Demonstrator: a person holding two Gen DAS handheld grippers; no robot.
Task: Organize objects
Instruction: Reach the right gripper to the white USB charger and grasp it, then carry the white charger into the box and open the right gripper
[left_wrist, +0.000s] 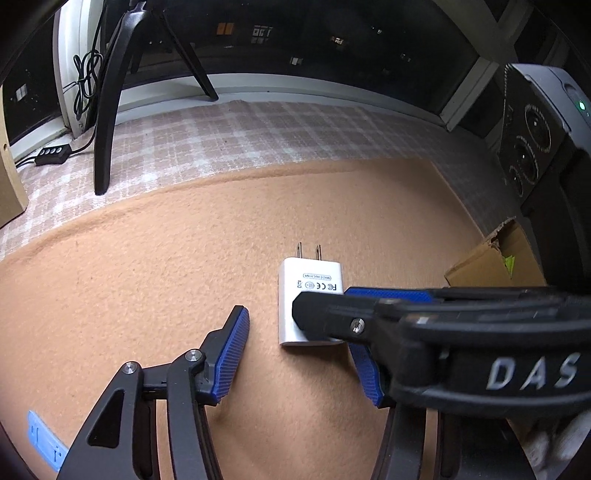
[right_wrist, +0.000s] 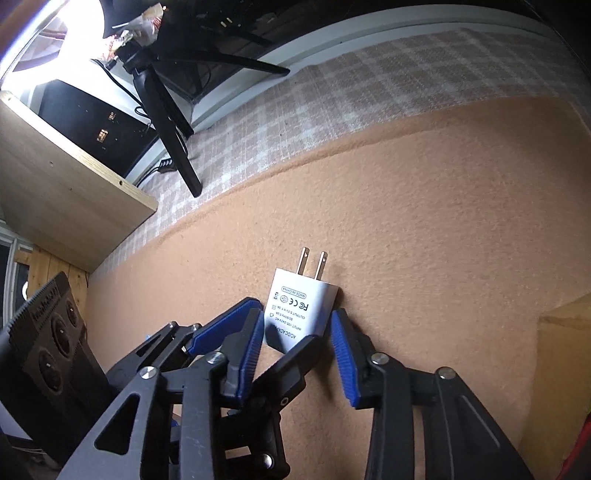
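Orange felt mat (left_wrist: 147, 266) covers the near surface, checkered cloth (left_wrist: 258, 133) past its far edge, dark window behind. Far left, a black tripod leg (left_wrist: 107, 122) stands on the cloth; a wooden board (right_wrist: 55, 192) is cut off at the left edge. My left gripper (left_wrist: 303, 354) is spread wide; its right finger is mostly hidden under my other tool. White charger (left_wrist: 308, 295) lies flat on the mat at centre, prongs pointing far, label text too small to read fully. My right gripper (right_wrist: 295, 350) is also spread, blue pads either side of the charger's near end; I cannot tell if either pad touches it. In the left view its black finger crosses over the charger's near half. At right, a cardboard box (left_wrist: 495, 262) is partly cut off.
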